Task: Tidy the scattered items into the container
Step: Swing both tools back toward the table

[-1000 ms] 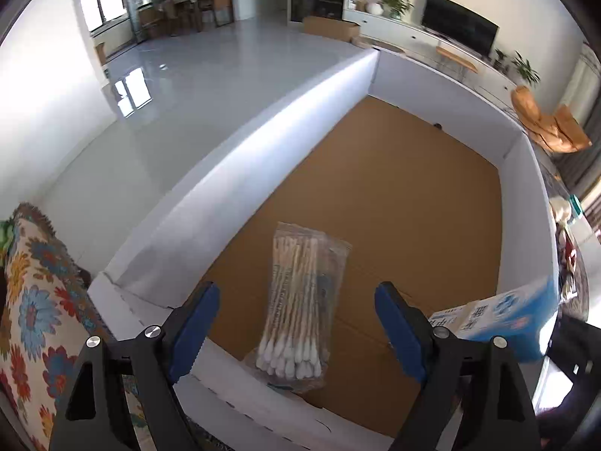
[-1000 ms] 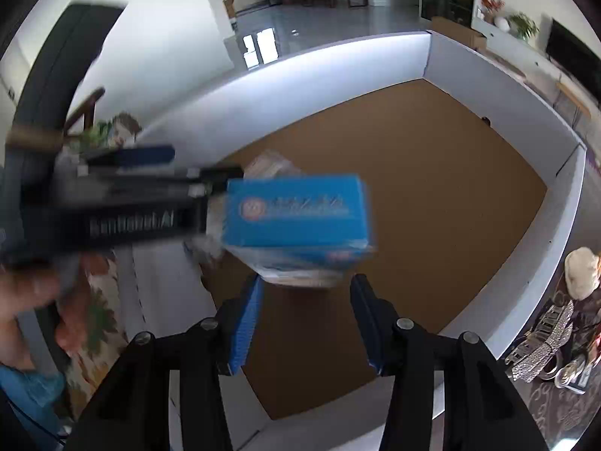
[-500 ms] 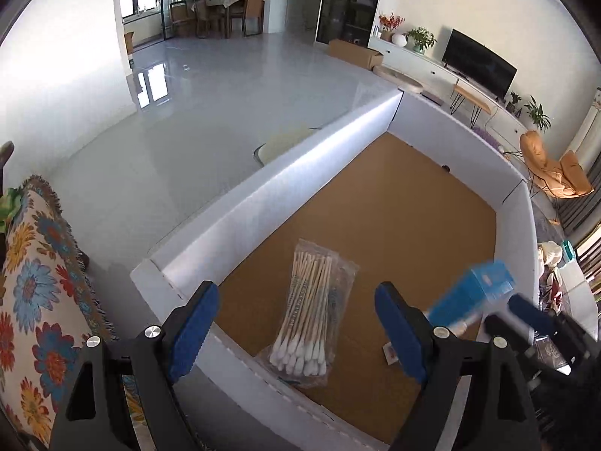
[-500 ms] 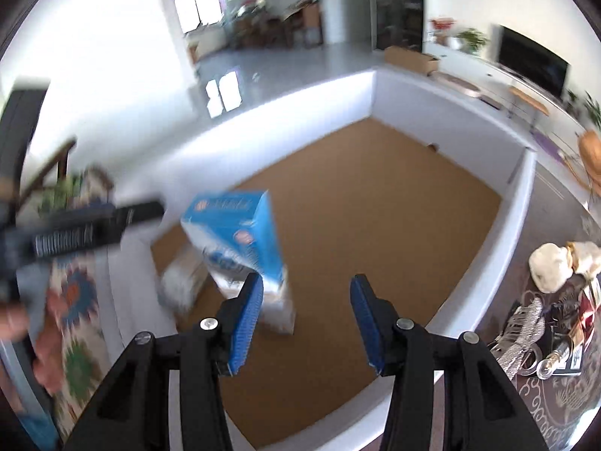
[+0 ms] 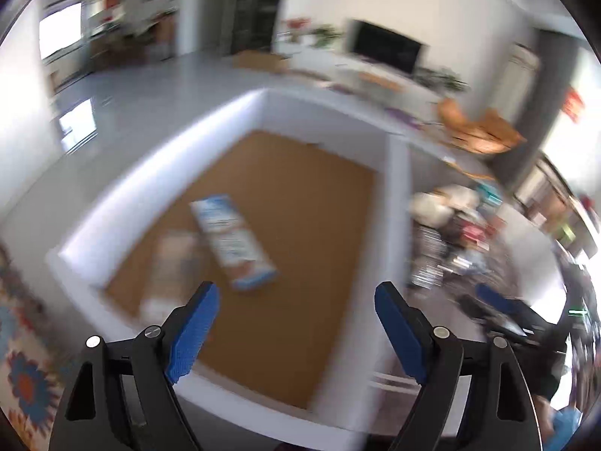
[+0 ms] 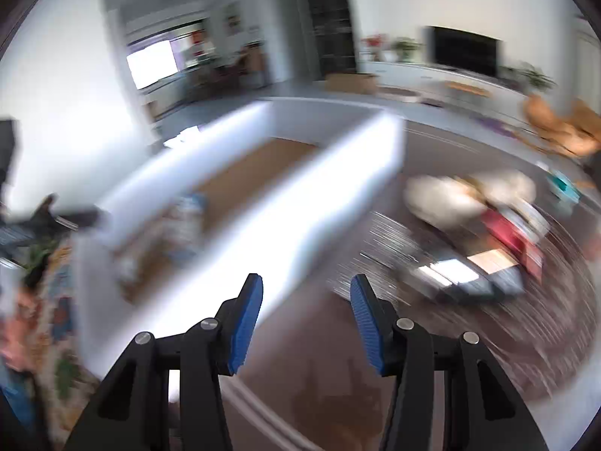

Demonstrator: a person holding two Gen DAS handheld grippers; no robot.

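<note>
Both views are motion-blurred. The white-walled container [image 5: 161,158] with a brown cardboard floor lies ahead in the left wrist view. A blue and white box [image 5: 234,242] lies flat on its floor, beside a blurred bag of cotton swabs [image 5: 169,267]. My left gripper [image 5: 296,329] is open and empty, above the container's near side. My right gripper [image 6: 306,317] is open and empty, over the dark floor just right of the container wall [image 6: 300,195]. The box [image 6: 186,221] shows inside the container at left.
Scattered items lie on a dark patterned surface right of the container: a white bundle [image 6: 447,197], a red item [image 6: 507,231], a teal item [image 6: 563,184] and others [image 5: 450,233]. A floral cloth [image 5: 26,372] lies at the lower left. The right gripper shows in the left view [image 5: 496,304].
The blue and white box has left the right gripper and now lies flat in the container. Both grippers have swung right, away from the box, and pulled back.
</note>
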